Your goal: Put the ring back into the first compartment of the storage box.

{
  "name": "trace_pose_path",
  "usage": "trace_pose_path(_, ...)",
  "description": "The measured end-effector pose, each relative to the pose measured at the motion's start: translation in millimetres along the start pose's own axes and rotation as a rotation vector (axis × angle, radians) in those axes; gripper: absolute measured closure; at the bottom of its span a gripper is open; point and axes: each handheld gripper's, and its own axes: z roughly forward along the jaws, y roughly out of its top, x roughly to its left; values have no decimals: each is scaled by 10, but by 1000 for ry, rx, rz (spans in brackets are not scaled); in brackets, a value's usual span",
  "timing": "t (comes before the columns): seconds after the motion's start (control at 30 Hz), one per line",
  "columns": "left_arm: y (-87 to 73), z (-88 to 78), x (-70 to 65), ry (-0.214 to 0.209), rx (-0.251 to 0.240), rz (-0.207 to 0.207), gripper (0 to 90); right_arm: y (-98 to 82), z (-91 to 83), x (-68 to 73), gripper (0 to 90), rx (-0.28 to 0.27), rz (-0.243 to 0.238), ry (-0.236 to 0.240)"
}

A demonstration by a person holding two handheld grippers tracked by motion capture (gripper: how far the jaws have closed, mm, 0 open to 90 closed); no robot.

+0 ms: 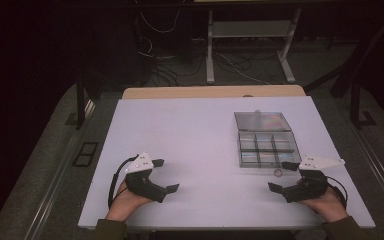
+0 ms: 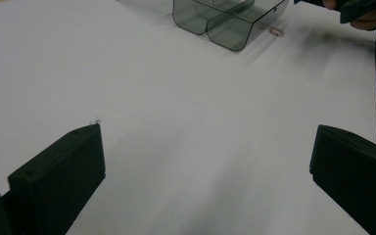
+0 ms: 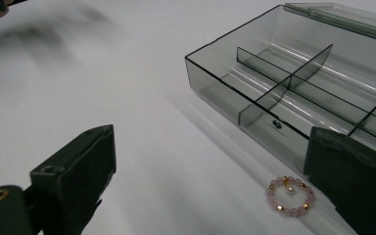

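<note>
Smoky clear plastic catches the eye from the high view: an open compartment box (image 1: 267,150) sits toward the right edge of the white table (image 1: 195,150), its lid folded back toward the far edge. Just off the box's near wall lies a small bead bracelet (image 1: 278,173), right beside the right gripper (image 1: 283,176), whose jaws stand wide apart. Over at the near-left corner the left gripper (image 1: 168,175) rests low, jaws spread wide too, holding nothing.

Switching to the left gripper view: both black jaws frame bare table, and far off sits the box (image 2: 230,22) with the bracelet (image 2: 275,31) a pale speck just beside it.

Now the right gripper view, and this is the one that matters. The pink-and-gold bracelet (image 3: 291,196) lies flat, touching nothing, just in front of the box's (image 3: 293,93) near wall and close by the right-hand jaw. I'd say the pickup is the step in hand, so the gripper should shift to centre the ring between the jaws, come down low to the table, and close on one side of the loop.
</note>
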Motion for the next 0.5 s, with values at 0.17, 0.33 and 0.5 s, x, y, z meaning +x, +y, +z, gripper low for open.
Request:
trace_pose_path(0.17,-3,2,2,-5,-5,-5,0,-12,0,-46,68,16,7,-4)
trace_pose_path(0.33,-4,3,-1,-6,0,-3,0,-20,-22,-79,139,19,14,-2)
trace_pose_path(0.5,-4,4,0,-7,-1,-4,0,-29,-24,-107,147,27,18,-3)
